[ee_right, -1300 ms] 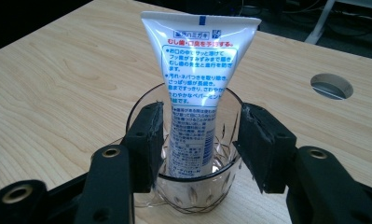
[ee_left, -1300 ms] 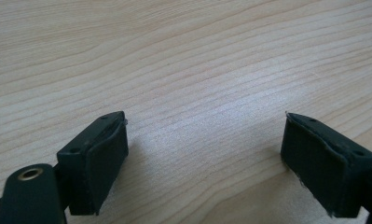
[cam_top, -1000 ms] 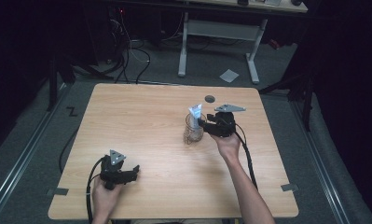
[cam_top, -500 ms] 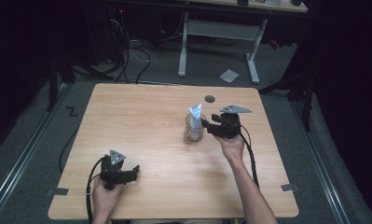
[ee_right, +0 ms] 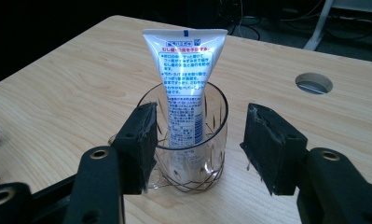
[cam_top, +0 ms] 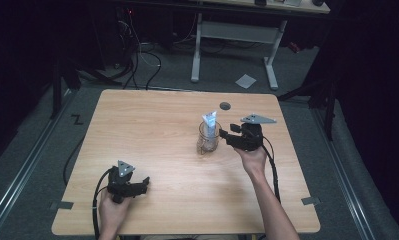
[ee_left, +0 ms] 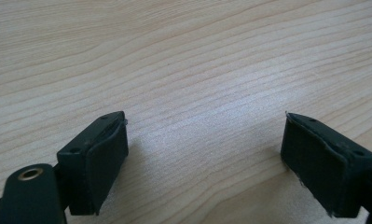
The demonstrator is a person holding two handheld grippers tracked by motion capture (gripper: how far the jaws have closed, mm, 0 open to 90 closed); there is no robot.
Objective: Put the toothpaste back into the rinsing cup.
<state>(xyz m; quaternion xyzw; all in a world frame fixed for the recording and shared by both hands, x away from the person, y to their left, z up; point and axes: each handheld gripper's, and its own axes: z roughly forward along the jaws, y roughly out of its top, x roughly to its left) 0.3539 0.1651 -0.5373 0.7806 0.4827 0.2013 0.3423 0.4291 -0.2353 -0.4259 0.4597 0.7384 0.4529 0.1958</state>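
Right gripper (ee_right: 197,144) backs its just-widened jaws off the glass (ee_right: 188,149), tube (ee_right: 186,79) standing inside, placement looks done; left gripper (ee_left: 207,163) rests spread apart on the table (ee_left: 197,60)

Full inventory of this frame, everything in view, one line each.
glass: 1, clear, right of table centre
tube: 1, white with blue print, standing cap-down in the glass
table: 1, light wood, with a round hole near the far edge
desk frame: 1, white, on the floor behind the table
paper scrap: 1, pale, on the floor by the desk frame
cables: several, dark, on the floor at the back left
left gripper: 1, black, open, low over the near left of the table
right gripper: 1, black, open, jaws either side of the glass
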